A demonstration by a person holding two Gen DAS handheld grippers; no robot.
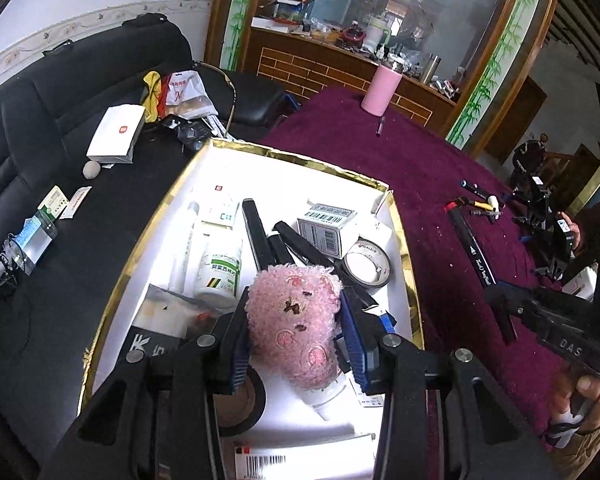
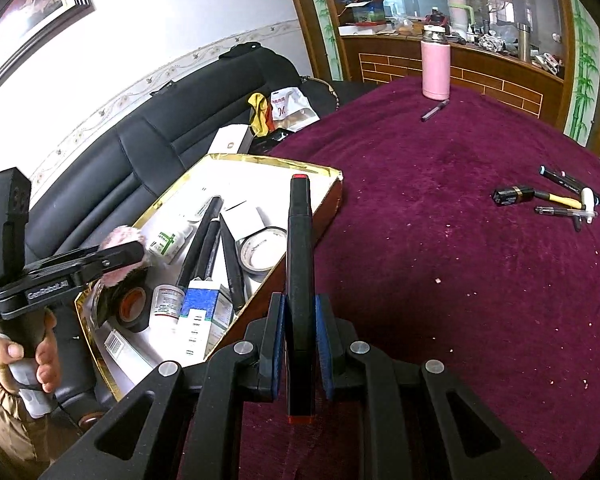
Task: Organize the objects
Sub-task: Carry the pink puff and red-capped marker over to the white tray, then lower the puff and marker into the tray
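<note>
A pink fluffy plush item is clamped between the blue pads of my left gripper, hanging over the white gold-rimmed box. In the right wrist view that left gripper and its pink plush hover above the near left end of the box. My right gripper is shut on a black marker with red ends, above the maroon tablecloth just right of the box's edge. From the left wrist view, the right gripper and marker sit to the right of the box.
The box holds a tape roll, a white medicine bottle, black markers and small cartons. Loose pens lie far right on the cloth. A pink flask and a pen stand at the back. A black sofa borders the left.
</note>
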